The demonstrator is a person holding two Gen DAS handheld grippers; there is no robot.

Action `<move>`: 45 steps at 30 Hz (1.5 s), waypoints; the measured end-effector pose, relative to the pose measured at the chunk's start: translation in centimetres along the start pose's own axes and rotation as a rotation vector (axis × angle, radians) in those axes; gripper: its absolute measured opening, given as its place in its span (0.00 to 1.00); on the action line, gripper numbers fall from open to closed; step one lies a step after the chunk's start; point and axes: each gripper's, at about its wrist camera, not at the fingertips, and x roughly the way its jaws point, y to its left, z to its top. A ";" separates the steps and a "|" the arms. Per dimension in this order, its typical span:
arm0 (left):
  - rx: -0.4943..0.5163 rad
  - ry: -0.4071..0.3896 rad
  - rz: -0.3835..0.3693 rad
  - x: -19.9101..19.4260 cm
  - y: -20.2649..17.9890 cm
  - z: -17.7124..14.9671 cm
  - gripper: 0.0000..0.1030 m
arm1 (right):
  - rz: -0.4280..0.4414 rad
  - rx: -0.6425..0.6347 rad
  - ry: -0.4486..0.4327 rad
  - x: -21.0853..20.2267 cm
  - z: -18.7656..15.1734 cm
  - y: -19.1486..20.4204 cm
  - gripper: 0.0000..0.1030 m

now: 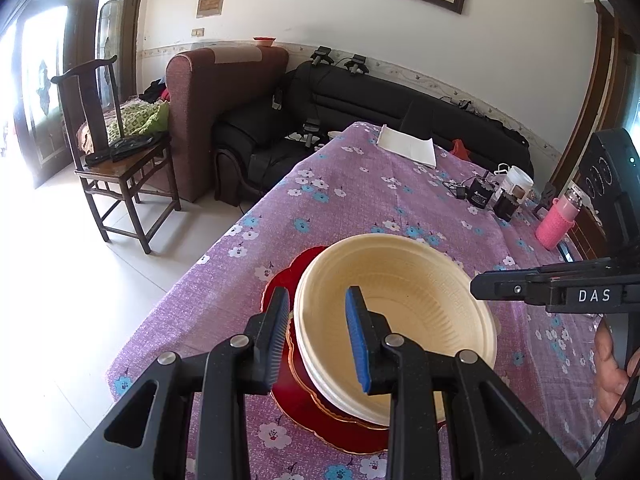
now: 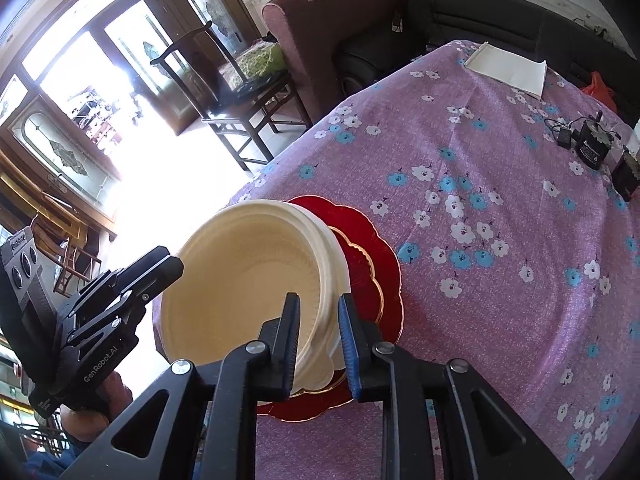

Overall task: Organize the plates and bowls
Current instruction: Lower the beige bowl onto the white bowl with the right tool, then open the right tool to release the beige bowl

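A stack of cream-coloured ribbed plastic bowls is sitting on a red scalloped plate with a gold edge, low and centre in the left wrist view, on a table covered by a purple cloth printed with white and blue flowers. In the right wrist view the bowls are lying lower left of centre, over the red plate on the same cloth.

The left gripper is straddling the near rim of the bowl stack, one finger outside and the blue-padded finger inside; its jaws are standing narrowly apart with a visible gap to the rim, not pressing on it. The right gripper is straddling the opposite rim the same way, its jaws narrow with a gap showing beside the rim. Each gripper is also showing at the edge of the other's view.

A folded white sheet is lying at the table's far end, top centre. A pink bottle is standing at right, near black adapters. A dark wooden chair is standing at left.
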 end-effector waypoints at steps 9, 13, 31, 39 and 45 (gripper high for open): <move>-0.006 -0.002 0.007 -0.2 -0.3 0.1 0.32 | 0.006 0.008 -0.013 -0.3 -0.2 -0.3 0.22; -0.002 -0.002 0.006 -0.2 -0.4 0.1 0.36 | 0.006 0.012 -0.014 -0.4 -0.4 -0.5 0.22; -0.049 -0.026 -0.023 -1.3 0.9 -0.1 0.55 | 0.003 0.047 -0.065 -1.8 -1.4 -1.7 0.28; -0.154 -0.018 -0.030 -1.9 5.8 -0.5 0.55 | -0.003 0.144 -0.057 -1.0 -2.9 -5.7 0.28; -0.194 0.071 -0.069 0.4 7.2 -2.1 0.55 | 0.026 0.175 -0.034 0.9 -4.4 -6.7 0.28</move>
